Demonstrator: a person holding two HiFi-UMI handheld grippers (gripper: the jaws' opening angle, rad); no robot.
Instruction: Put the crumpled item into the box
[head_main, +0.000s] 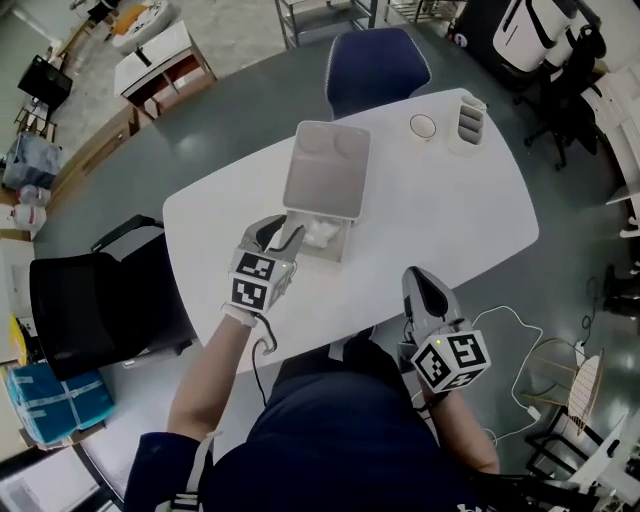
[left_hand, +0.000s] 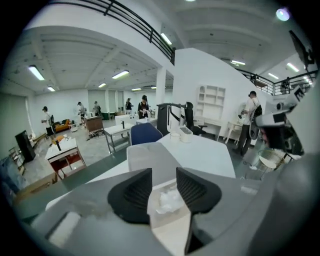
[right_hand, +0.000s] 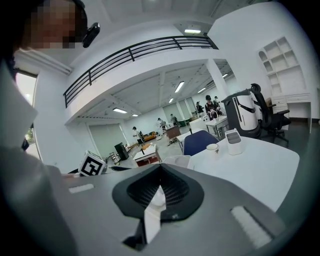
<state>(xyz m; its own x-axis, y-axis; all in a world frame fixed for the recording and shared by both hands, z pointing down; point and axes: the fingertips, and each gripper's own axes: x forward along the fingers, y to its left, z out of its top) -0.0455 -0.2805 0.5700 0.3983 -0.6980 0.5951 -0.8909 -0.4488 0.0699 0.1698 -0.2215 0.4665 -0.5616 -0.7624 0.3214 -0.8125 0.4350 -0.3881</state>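
Note:
The white box (head_main: 336, 250) stands in the middle of the white table (head_main: 450, 220) with its lid (head_main: 325, 168) tipped open toward the far side. A crumpled white item (head_main: 322, 232) lies inside the box. My left gripper (head_main: 290, 233) hovers over the box's near left corner, open and holding nothing. In the left gripper view, the crumpled item (left_hand: 170, 199) shows in the box (left_hand: 167, 231) between the spread jaws of the left gripper (left_hand: 164, 176). My right gripper (head_main: 415, 280) is at the table's near edge, shut and empty, with the right gripper's (right_hand: 160, 174) pads meeting in its own view.
A small cup (head_main: 423, 127) and a white container (head_main: 468, 122) sit at the table's far right. A blue chair (head_main: 377, 65) stands behind the table and a black chair (head_main: 90, 310) to its left. A white cable (head_main: 510, 330) trails on the floor at right.

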